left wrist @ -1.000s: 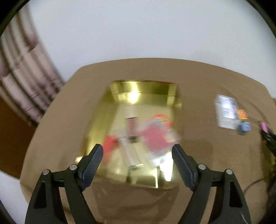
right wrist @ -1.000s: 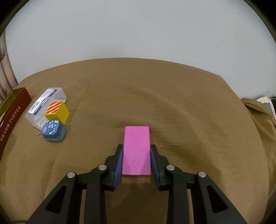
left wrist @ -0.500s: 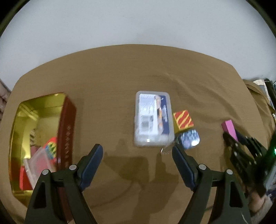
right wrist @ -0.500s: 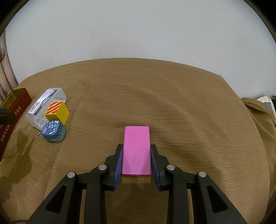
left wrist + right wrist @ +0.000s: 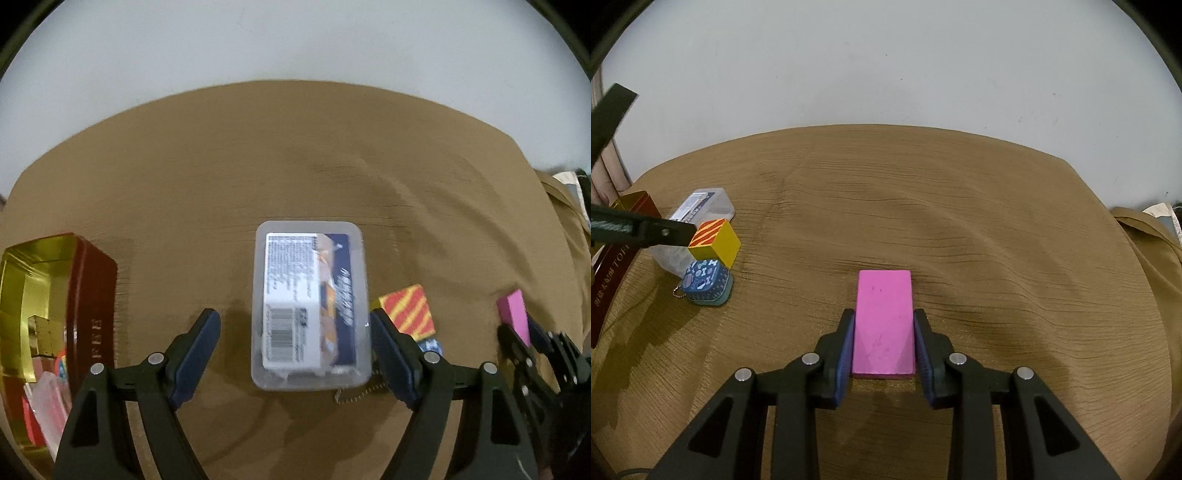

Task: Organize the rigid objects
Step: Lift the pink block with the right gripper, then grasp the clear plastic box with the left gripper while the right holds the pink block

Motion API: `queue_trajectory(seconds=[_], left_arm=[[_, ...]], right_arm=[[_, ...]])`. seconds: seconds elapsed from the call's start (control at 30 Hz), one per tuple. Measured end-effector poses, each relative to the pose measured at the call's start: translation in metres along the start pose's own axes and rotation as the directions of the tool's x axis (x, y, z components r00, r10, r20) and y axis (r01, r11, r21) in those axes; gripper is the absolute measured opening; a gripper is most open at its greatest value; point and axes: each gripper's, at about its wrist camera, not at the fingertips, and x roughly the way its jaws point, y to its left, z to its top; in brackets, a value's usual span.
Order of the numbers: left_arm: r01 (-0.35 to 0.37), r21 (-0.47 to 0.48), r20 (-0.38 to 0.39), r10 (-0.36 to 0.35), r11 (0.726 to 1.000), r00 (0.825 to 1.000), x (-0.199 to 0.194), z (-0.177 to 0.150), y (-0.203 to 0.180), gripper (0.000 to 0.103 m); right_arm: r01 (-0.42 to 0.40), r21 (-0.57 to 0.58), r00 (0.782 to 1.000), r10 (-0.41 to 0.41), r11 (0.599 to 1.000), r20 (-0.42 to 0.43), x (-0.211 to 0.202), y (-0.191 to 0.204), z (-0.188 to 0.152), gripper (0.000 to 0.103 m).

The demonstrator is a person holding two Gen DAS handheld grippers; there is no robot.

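We judge the job partly done: the gold-lined tin, at the left edge of the left wrist view, already holds several items. The clear plastic case lies at frame centre between the wide left gripper, whose jaws have just been narrowing slightly, still untouched. The right gripper clamps the pink block. The striped cube and blue keychain case remain out.

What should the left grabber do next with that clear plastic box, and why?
Probably lower a little and squeeze shut on the clear plastic box. The left gripper is open with the box between its fingers, its jaws have just been closing slightly, and no pad presses on the box yet. The right gripper already holds the pink block, so the box looks like the left one's pick.
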Motion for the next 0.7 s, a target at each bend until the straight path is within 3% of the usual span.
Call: queue_trajectory(seconds=[0.07, 0.17, 0.5, 0.7], left_arm=[[-0.006, -0.019, 0.002, 0.006, 1.0, 1.0, 0.004, 0.003, 0.003, 0.072], [0.012, -0.052, 0.003, -0.012, 0.999, 1.0, 0.009, 0.007, 0.009, 0.058], [-0.027, -0.036, 0.048, 0.029, 0.999, 0.998, 0.007, -0.011, -0.009, 0.058], [-0.015, -0.052, 0.067, 0.019, 0.999, 0.998, -0.008, -0.018, -0.015, 0.058]], right_arm=[[0.001, 0.001, 1.0, -0.001, 1.0, 0.0, 0.0, 0.0, 0.0, 0.031], [0.0, 0.003, 1.0, 0.0, 1.0, 0.0, 0.0, 0.001, 0.001, 0.031], [0.005, 0.0, 1.0, -0.005, 1.0, -0.001, 0.0, 0.001, 0.0, 0.032], [0.008, -0.002, 1.0, -0.008, 1.0, 0.0, 0.0, 0.004, 0.0, 0.032]])
